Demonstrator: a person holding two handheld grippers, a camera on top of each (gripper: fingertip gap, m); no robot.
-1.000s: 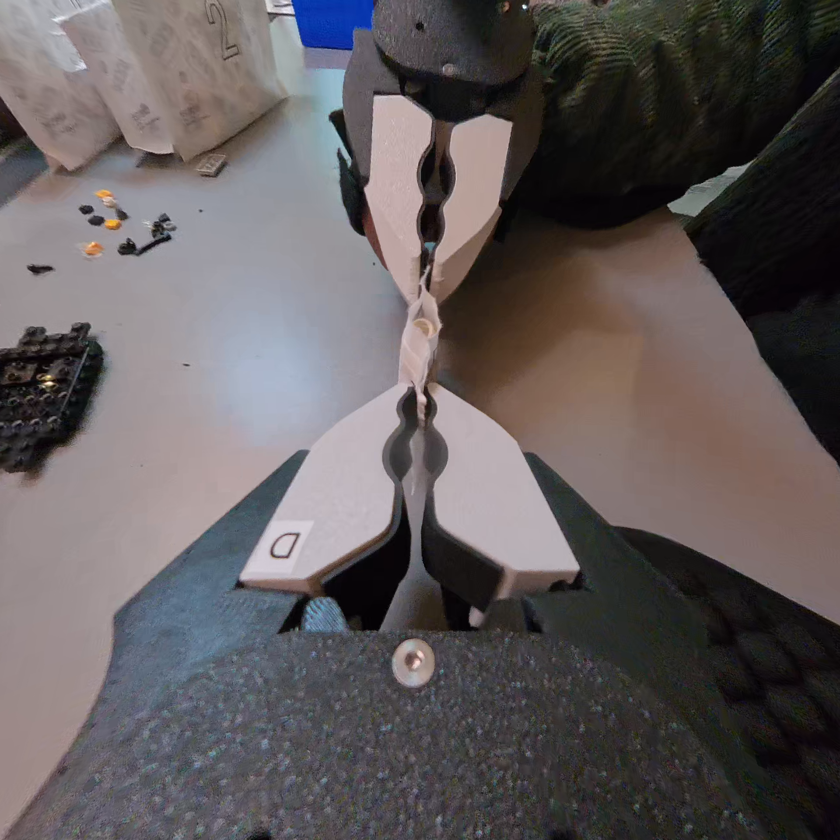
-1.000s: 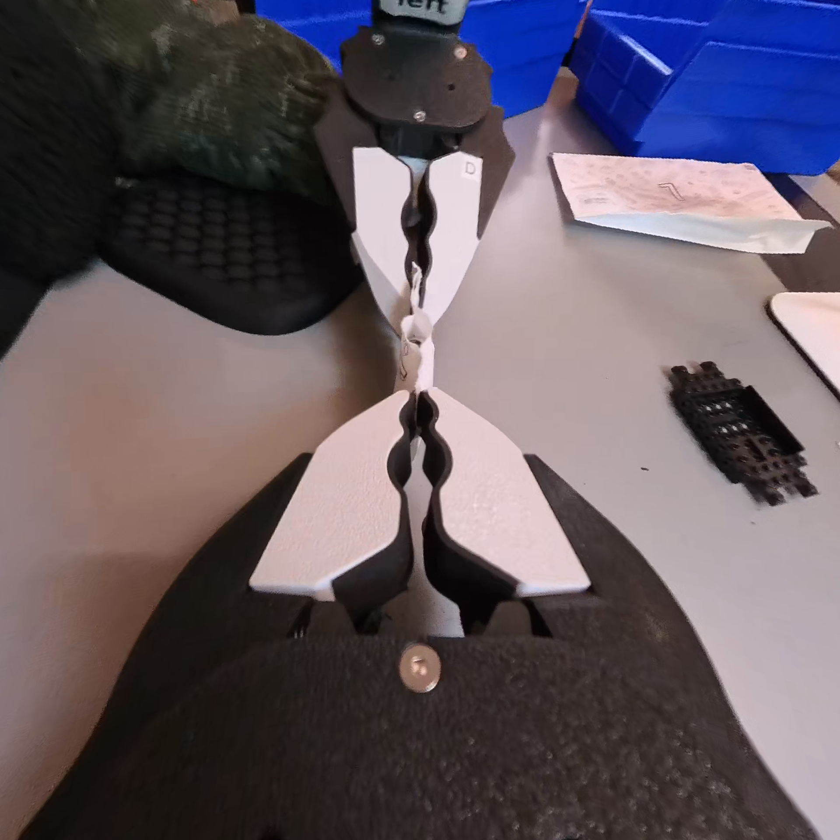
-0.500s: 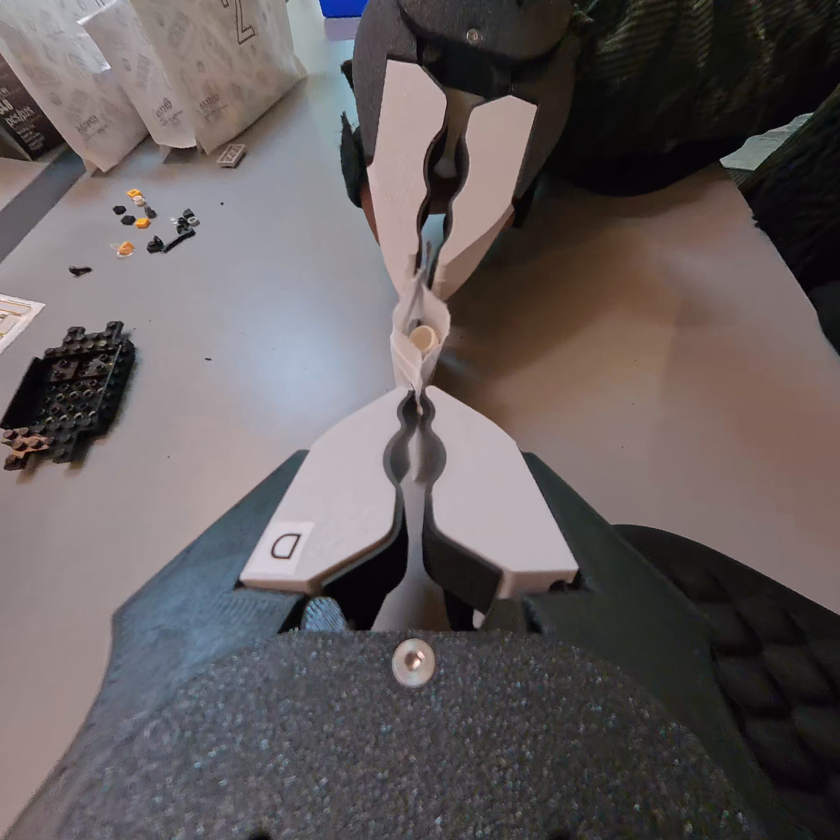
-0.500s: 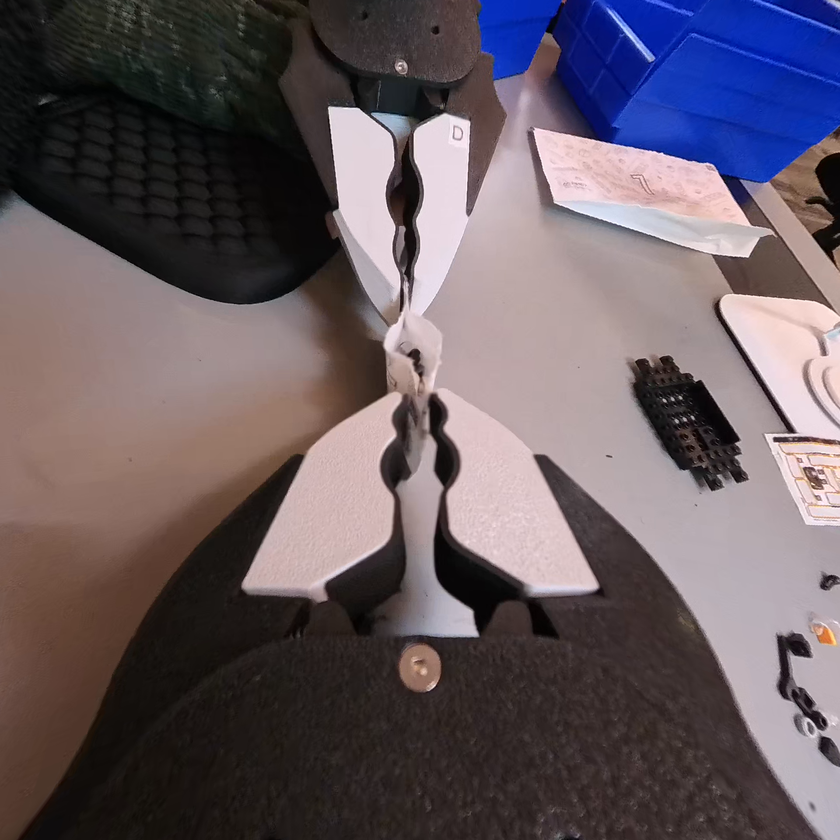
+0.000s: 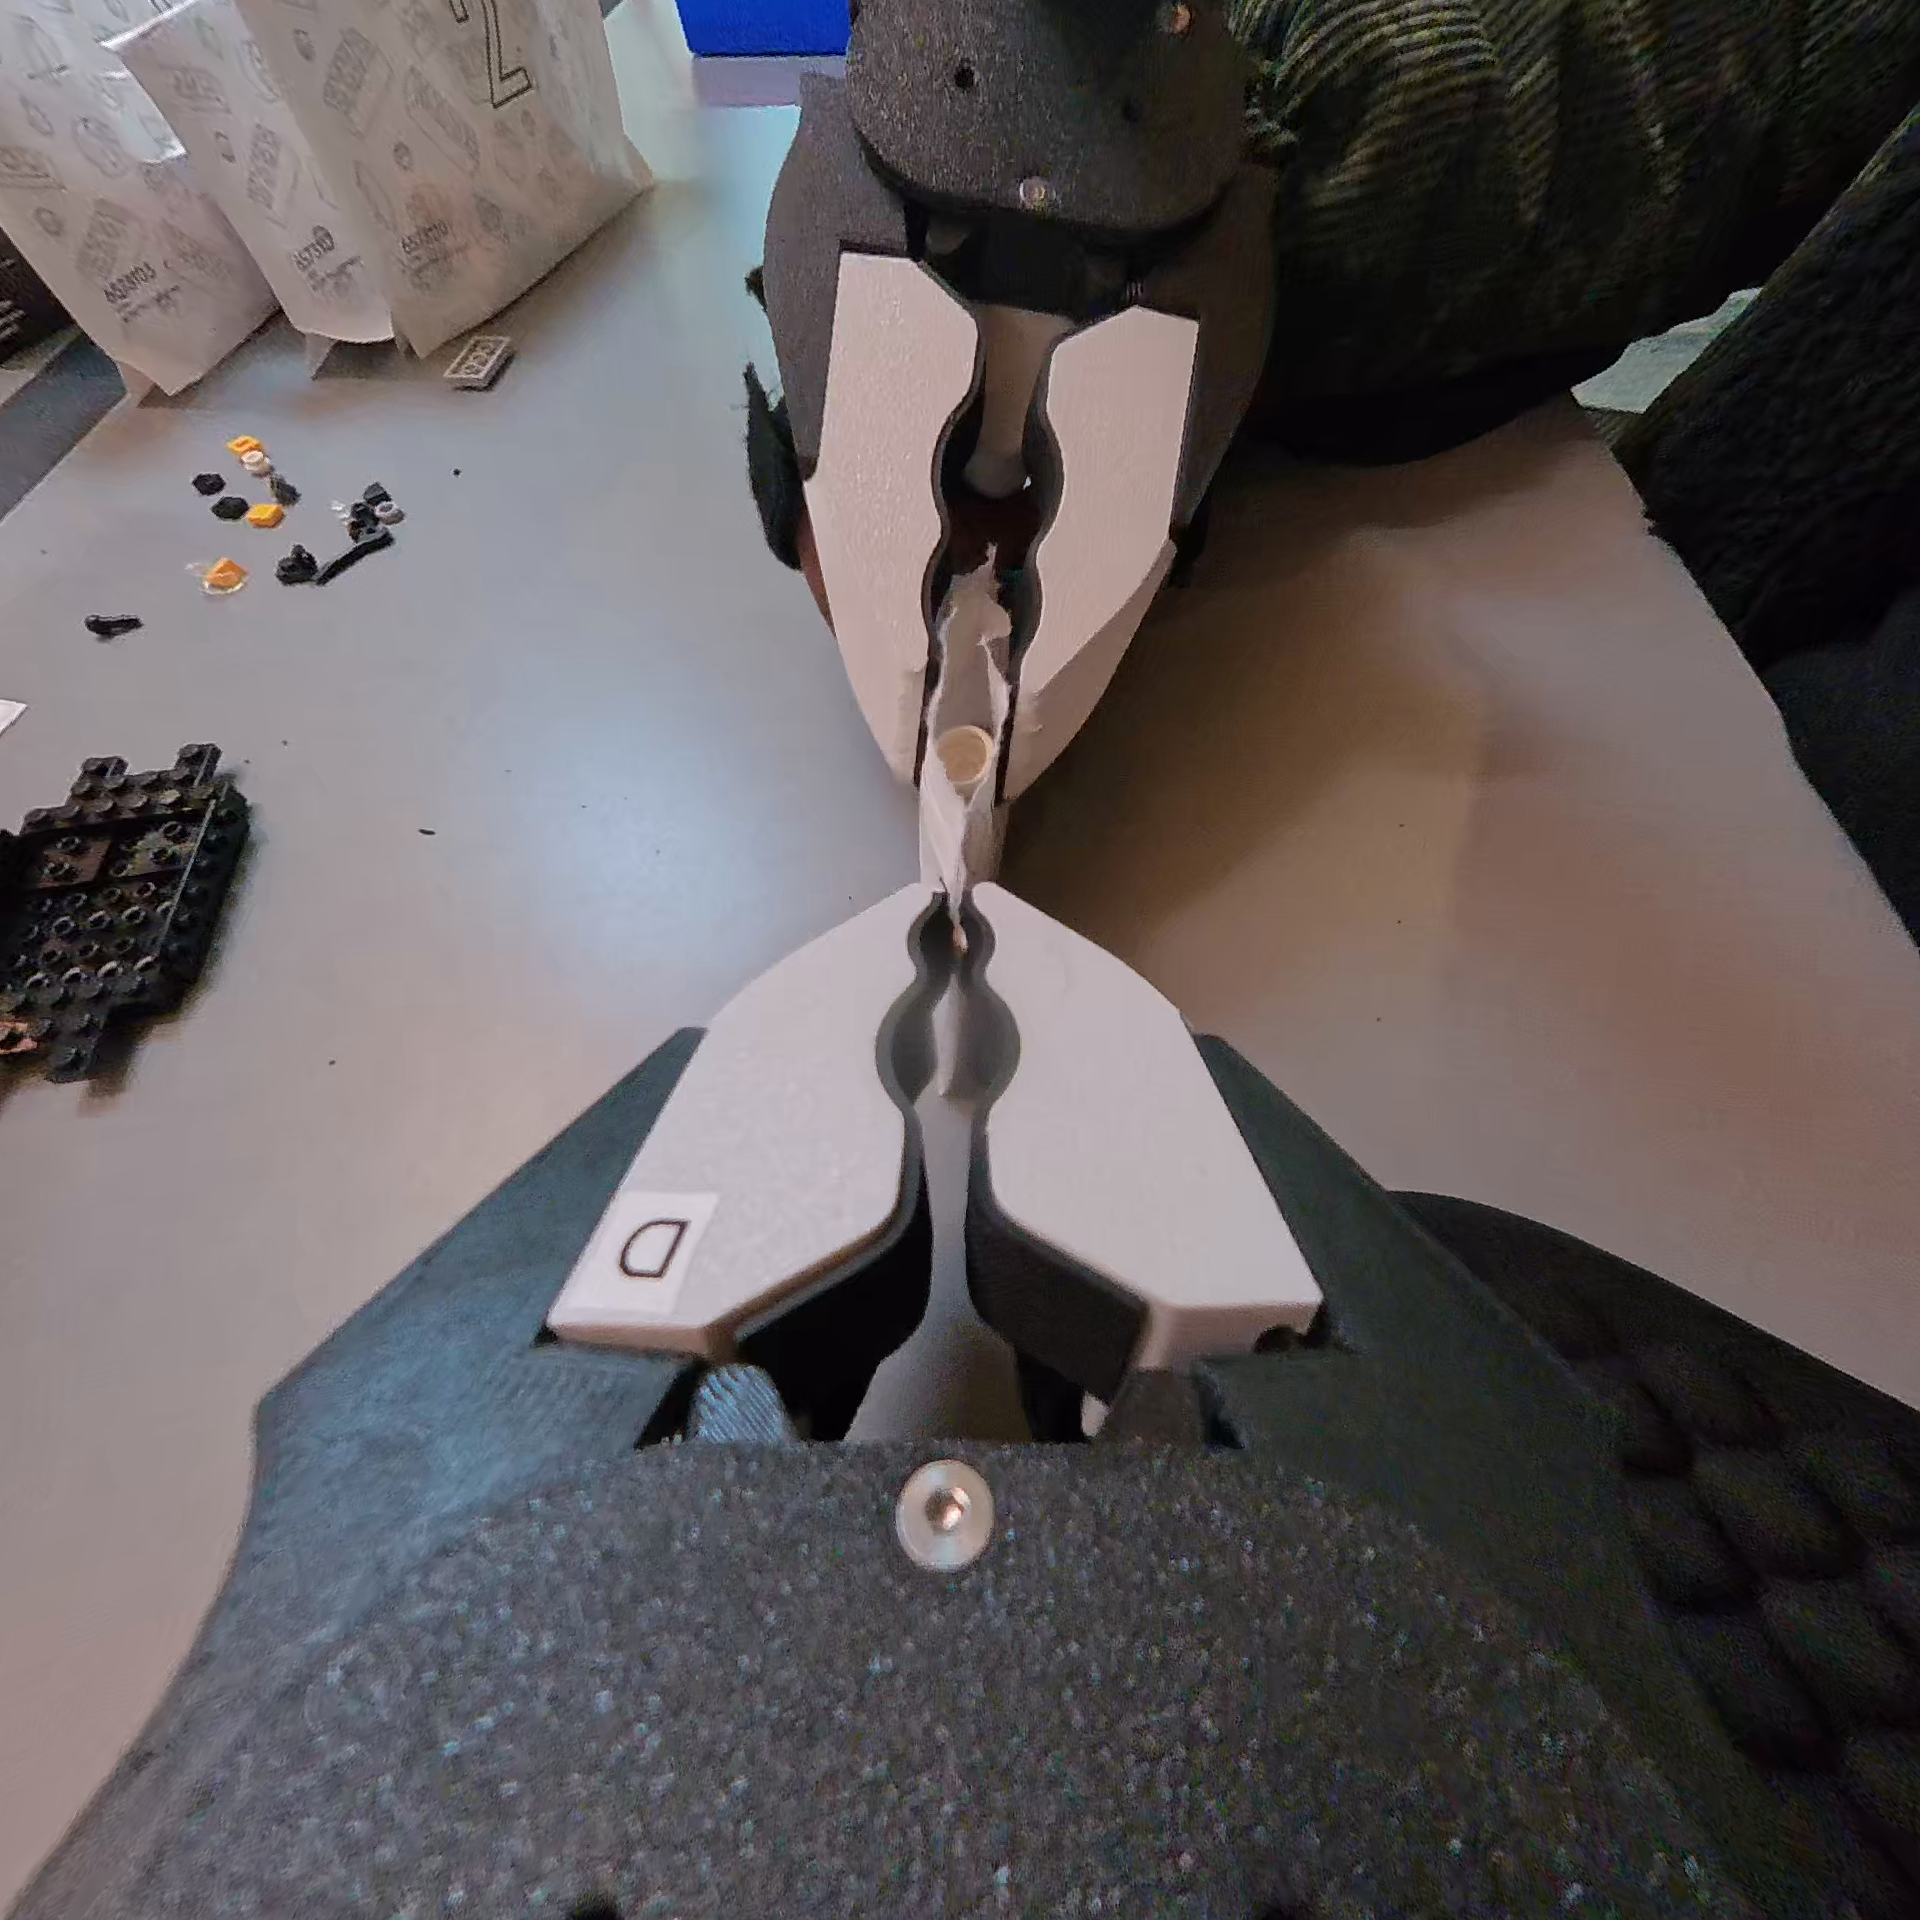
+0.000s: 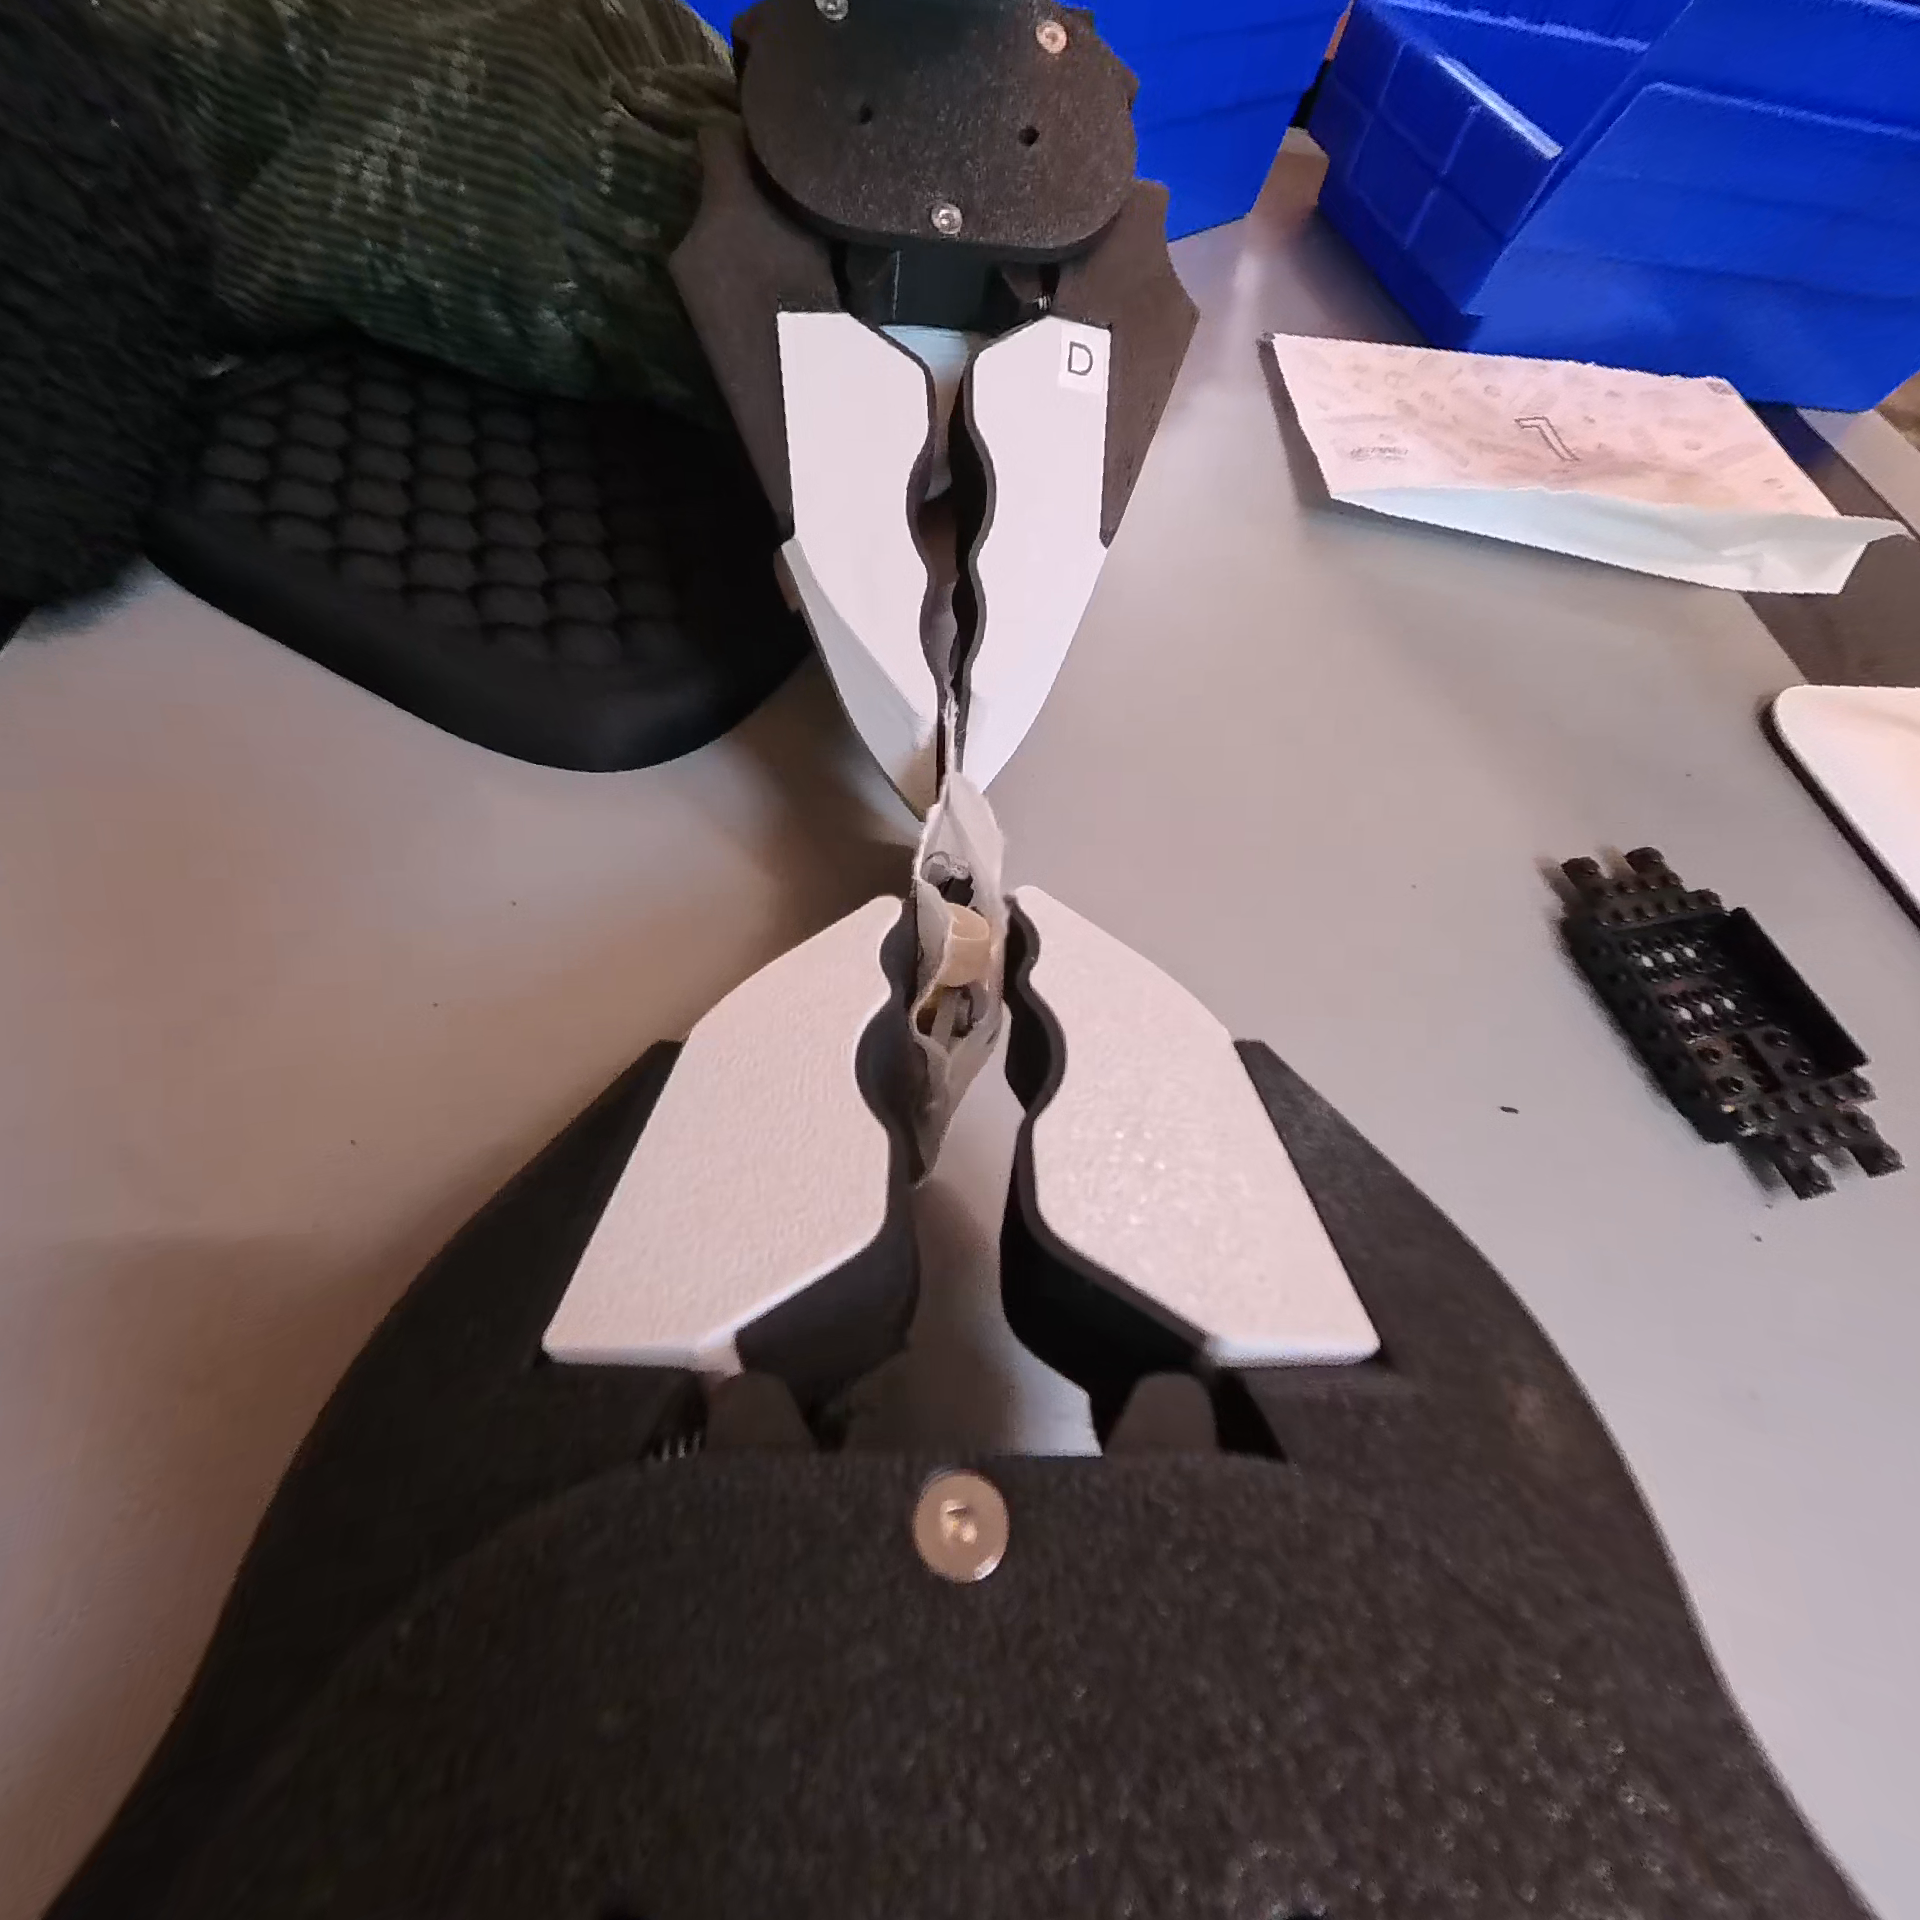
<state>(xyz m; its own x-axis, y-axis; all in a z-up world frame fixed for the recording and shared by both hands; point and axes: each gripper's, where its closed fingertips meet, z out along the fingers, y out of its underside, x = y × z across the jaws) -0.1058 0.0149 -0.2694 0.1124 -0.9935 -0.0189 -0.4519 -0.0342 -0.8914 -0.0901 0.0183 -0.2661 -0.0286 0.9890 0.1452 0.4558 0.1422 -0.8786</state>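
Between your two tongs, the left view showed the left gripper (image 5: 954,914) pinching one end of a small torn white paper packet (image 5: 961,769). Opposite, the right view showed the right gripper (image 6: 961,925) slightly parted, loosely cradling the packet's torn mouth. Light, flimsy, tear-prone: pinch its edges.
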